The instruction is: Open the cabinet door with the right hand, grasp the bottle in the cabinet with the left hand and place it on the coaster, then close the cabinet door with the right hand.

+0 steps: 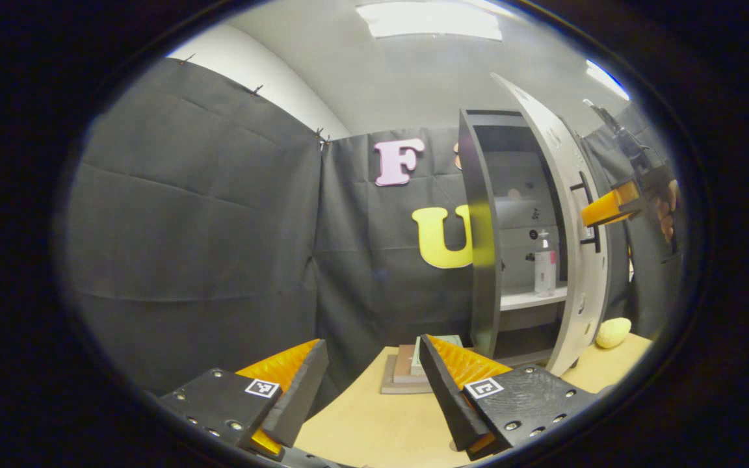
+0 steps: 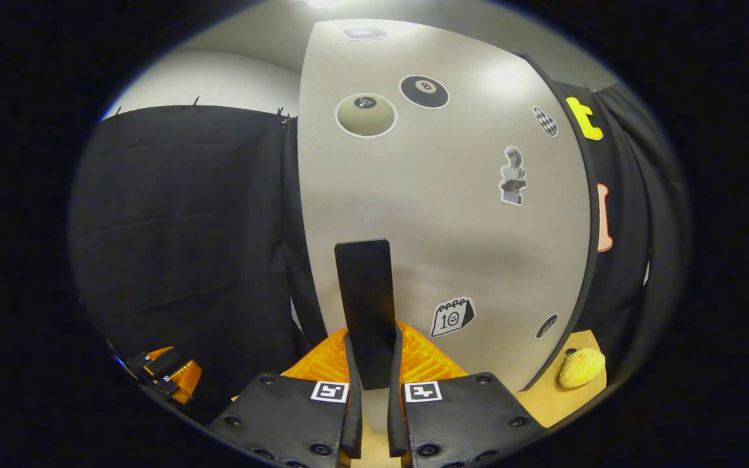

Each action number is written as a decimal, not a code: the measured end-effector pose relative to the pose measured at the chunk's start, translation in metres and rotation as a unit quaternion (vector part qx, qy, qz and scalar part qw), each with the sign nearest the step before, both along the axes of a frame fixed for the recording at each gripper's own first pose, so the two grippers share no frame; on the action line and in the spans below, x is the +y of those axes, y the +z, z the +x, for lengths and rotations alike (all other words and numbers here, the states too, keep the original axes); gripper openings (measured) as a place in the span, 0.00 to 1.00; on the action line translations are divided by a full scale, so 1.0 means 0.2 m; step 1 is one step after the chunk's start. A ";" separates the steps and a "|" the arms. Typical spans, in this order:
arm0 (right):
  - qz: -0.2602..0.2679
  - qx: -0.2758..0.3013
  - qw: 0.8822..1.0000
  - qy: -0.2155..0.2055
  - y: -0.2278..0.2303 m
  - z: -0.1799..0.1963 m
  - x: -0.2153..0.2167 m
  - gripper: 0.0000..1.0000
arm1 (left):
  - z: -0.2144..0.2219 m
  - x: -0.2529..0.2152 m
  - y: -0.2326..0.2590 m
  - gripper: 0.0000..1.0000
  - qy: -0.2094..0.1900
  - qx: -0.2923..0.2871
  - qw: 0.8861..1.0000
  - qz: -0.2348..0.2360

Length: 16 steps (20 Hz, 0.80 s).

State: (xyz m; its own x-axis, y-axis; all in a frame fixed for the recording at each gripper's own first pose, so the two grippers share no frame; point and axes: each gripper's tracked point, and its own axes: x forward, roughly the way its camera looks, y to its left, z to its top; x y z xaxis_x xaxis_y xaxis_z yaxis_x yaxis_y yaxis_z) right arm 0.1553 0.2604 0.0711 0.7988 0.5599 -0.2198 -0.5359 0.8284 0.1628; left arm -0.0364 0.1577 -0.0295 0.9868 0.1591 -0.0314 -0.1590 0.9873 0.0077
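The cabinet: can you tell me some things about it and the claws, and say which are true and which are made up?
1. The cabinet door is open. True.
2. The bottle lies on the table. False: it stands on a shelf inside the cabinet.
3. The right claw is shut on the door handle. True.
4. The left claw holds the bottle. False: it is open and holds nothing.
5. The coaster has a cup on it. False: no cup is there.

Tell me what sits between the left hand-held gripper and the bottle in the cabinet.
In the left gripper view, a stack of coasters on the table lies between the left hand-held gripper and the bottle; the cabinet door is open.
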 end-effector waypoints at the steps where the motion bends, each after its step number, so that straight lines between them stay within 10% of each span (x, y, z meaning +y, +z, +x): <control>1: 0.005 0.002 1.000 0.003 0.00 0.00 -0.01 0.15 | 0.02 -0.03 0.00 0.85 -0.007 0.001 1.000 -0.001; 16: 0.017 0.002 0.998 -0.056 -0.01 -0.07 -0.23 0.17 | 0.26 -0.50 -0.17 0.86 -0.149 0.029 0.988 -0.025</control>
State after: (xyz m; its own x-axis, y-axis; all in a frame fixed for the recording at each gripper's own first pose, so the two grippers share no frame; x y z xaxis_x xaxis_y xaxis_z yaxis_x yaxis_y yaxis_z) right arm 0.1405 0.2143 0.0700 0.8566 0.4736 -0.2049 -0.4388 0.8774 0.1939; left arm 0.0162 0.0579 -0.0638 0.9859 -0.1416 -0.0891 0.1383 0.9895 -0.0424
